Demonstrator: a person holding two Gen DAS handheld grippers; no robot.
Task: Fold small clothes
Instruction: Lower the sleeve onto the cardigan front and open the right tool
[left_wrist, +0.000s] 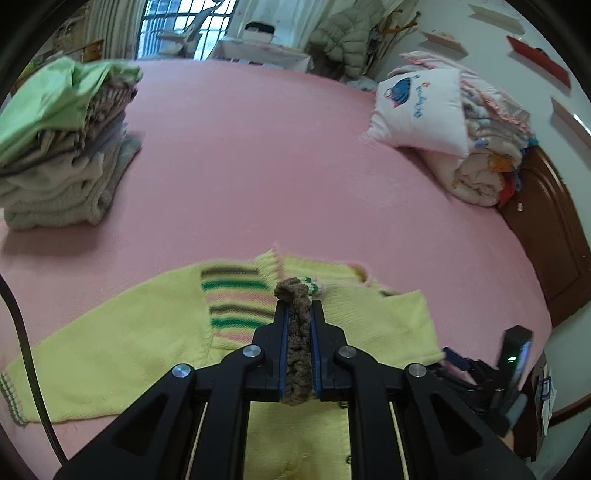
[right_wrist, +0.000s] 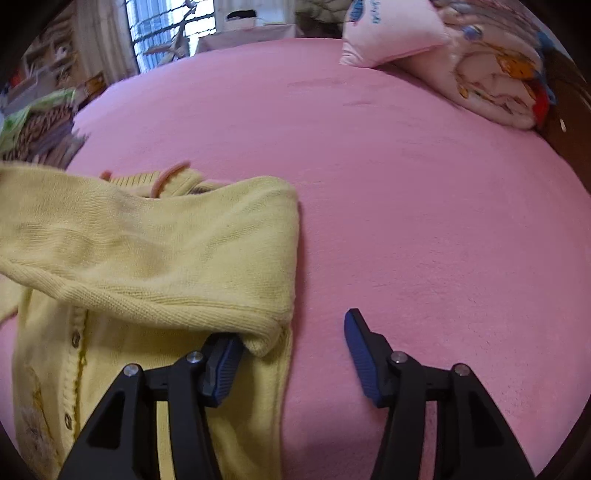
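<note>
The left tongs (left_wrist: 299, 314) pinch a brown knit cuff (left_wrist: 297, 354) above the yellow cardigan (left_wrist: 122, 347) on the pink bed (left_wrist: 258, 155); the right tongs (right_wrist: 291, 354) gape empty beside its folded sleeve (right_wrist: 166, 258).

Counted on the pink bed (left_wrist: 258, 147): one yellow cardigan (left_wrist: 129, 350), one stack of folded clothes (left_wrist: 62, 158), one pillow (left_wrist: 417, 110), one rolled quilt (left_wrist: 480, 170).

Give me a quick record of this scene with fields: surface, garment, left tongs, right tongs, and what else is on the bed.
surface: pink bed
garment: yellow cardigan, right sleeve folded across the body
left tongs: shut on the brown cuff
right tongs: open, one pad under the sleeve's fold, the other over bare bed
stack: folded clothes, far left
pillow: far right, leaning on a rolled quilt
</note>
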